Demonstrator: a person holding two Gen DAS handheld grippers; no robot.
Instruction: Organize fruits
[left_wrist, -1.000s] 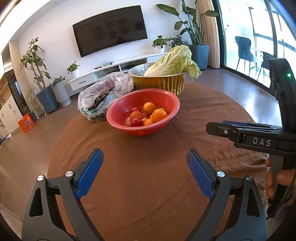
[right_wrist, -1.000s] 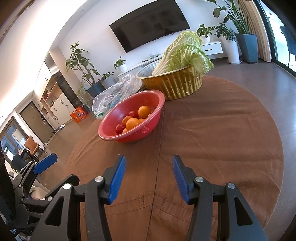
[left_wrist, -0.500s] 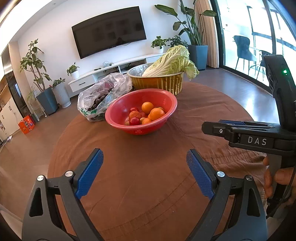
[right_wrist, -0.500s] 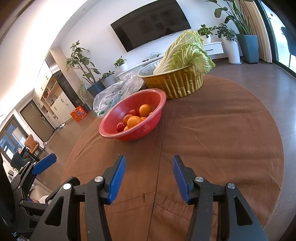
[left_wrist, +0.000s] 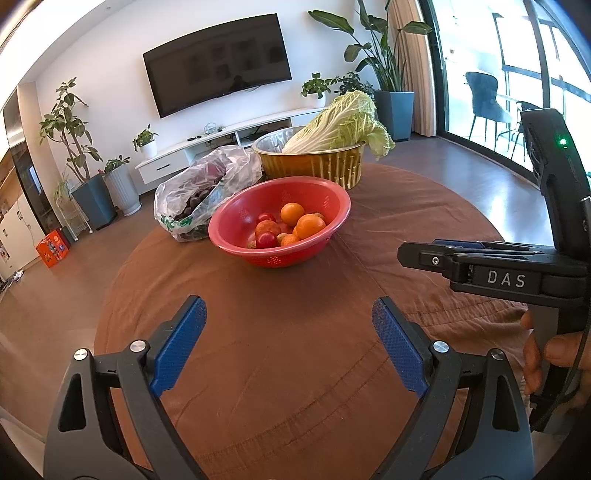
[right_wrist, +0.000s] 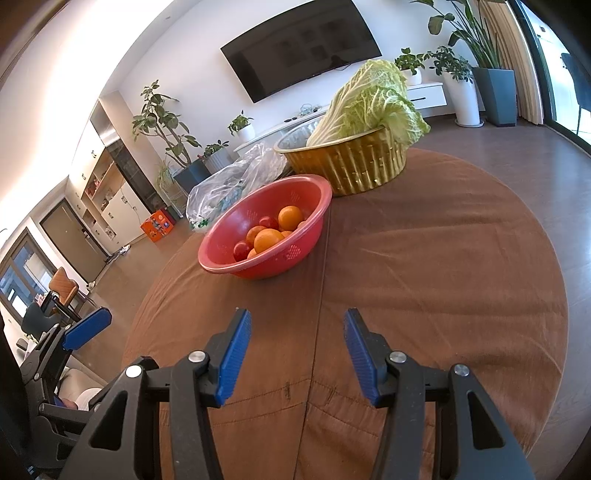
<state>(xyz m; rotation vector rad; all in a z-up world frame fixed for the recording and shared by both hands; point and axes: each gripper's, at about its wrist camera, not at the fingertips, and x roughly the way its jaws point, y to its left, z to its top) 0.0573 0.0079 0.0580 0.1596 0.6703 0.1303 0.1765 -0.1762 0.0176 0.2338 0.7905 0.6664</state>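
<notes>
Both the left gripper (left_wrist: 288, 343) and right gripper (right_wrist: 297, 354) hang released, empty, short of the red perforated plastic bowl (left_wrist: 334, 201) mid-counter holding the oranges and small red fruits (left_wrist: 290, 227). Risk imo: round fruit squirts out, or the light bowl skids on the brown cloth. Only the left view shows dark fruit inside the clear plastic bag (left_wrist: 199, 192) behind the bowl.

Left tool (left_wrist: 288, 347) and right tool (right_wrist: 297, 356) both hover level, jaws spread wide, gripping nothing.
</notes>
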